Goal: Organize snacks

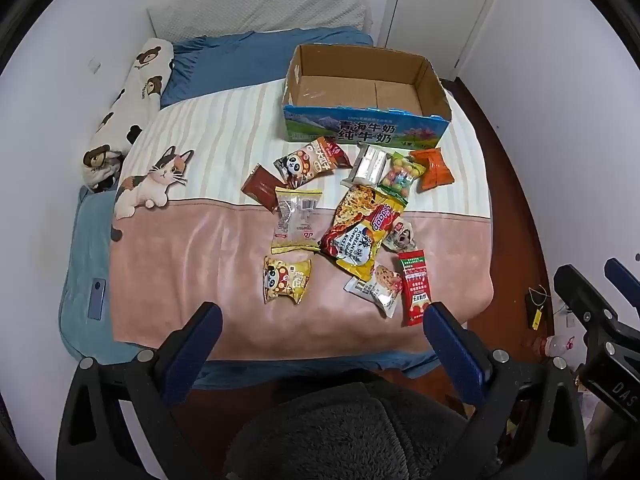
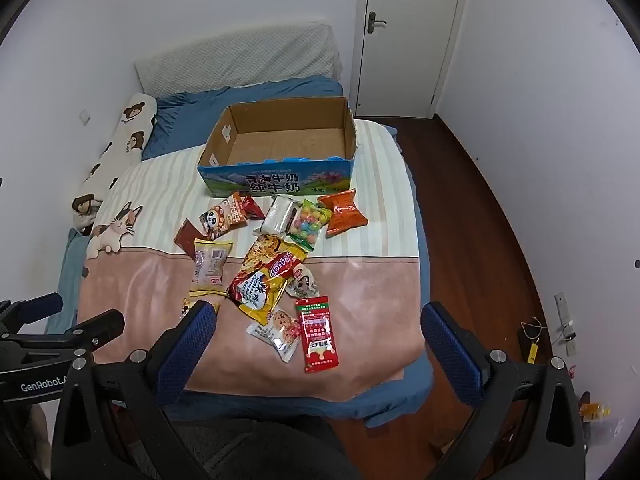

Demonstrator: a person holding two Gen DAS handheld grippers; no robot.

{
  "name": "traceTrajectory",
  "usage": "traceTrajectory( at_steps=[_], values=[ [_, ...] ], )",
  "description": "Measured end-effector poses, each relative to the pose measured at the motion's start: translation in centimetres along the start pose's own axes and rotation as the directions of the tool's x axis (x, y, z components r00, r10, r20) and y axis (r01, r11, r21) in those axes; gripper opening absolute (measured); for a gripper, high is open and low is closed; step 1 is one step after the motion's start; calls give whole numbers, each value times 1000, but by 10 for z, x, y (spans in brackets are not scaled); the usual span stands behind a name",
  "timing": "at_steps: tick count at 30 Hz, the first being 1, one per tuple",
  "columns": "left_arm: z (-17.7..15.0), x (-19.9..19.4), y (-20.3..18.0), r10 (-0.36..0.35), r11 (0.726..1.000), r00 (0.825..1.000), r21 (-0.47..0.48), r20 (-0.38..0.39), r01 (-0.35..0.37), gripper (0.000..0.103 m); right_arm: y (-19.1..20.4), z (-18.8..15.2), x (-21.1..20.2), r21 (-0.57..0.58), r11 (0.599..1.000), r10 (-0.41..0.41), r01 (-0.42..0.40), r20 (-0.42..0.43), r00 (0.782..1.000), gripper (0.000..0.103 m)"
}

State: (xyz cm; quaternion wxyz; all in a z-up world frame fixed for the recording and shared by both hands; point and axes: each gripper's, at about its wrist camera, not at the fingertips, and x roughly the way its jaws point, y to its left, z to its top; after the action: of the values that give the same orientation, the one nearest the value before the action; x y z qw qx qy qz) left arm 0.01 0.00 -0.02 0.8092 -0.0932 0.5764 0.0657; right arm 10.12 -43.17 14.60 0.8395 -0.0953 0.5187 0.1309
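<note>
Several snack packets lie scattered on the bed blanket (image 1: 180,264): a big yellow-red noodle bag (image 1: 362,232) (image 2: 266,276), a red sachet (image 1: 416,286) (image 2: 318,332), a yellow panda packet (image 1: 285,280), an orange packet (image 1: 434,168) (image 2: 344,212), a candy-ball bag (image 1: 400,174) (image 2: 308,224). An empty open cardboard box (image 1: 436,92) (image 2: 216,148) stands behind them. My left gripper (image 1: 324,312) is open and empty, held above the bed's near edge. My right gripper (image 2: 318,312) is open and empty, hovering over the near packets.
A bear-print pillow (image 1: 128,108) lies along the left wall. A phone (image 1: 97,298) rests on the blue sheet at left. Wooden floor (image 2: 480,208) and a closed door (image 2: 408,32) are to the right. Small items sit on the floor by the right wall.
</note>
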Motion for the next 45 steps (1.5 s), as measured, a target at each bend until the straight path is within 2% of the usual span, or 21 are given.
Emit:
traceTrajectory(
  at_steps=[15,45],
  values=[
    [-3,-5,-2,15,1000,1000,5,15,-15,103,-8,5,4,8,1000,23,-23,3,1000,103],
    [-4,-10,12,11,1000,999,-12,40,-11,103,13,2,-8,-12,1000,24,-23,26,999,103]
  ],
)
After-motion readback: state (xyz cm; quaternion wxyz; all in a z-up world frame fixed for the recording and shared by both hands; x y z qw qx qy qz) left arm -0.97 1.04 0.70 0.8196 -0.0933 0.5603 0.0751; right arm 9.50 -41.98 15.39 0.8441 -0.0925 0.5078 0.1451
